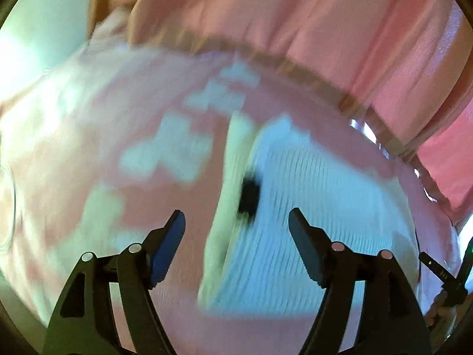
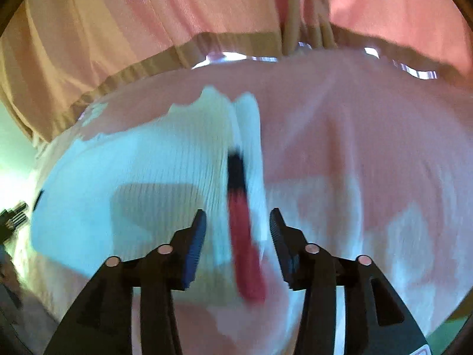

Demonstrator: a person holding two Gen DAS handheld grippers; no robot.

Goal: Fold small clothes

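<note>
A small white ribbed garment (image 1: 310, 207) lies flat on a pink cloth with pale patches (image 1: 103, 148). Both views are motion-blurred. A black patch (image 1: 248, 198) sits by its folded edge. My left gripper (image 1: 236, 224) is open and empty, hovering over that edge. In the right wrist view the garment (image 2: 147, 162) lies left of centre, with a black and red strip (image 2: 241, 222) along its edge. My right gripper (image 2: 238, 222) is open and empty, its fingers on either side of the strip, just above it.
A pink curtain (image 1: 325, 29) hangs behind the surface, seen also in the right wrist view (image 2: 147, 14). The other gripper's black body shows at the right edge (image 1: 443, 275) and at the left edge (image 2: 11, 219).
</note>
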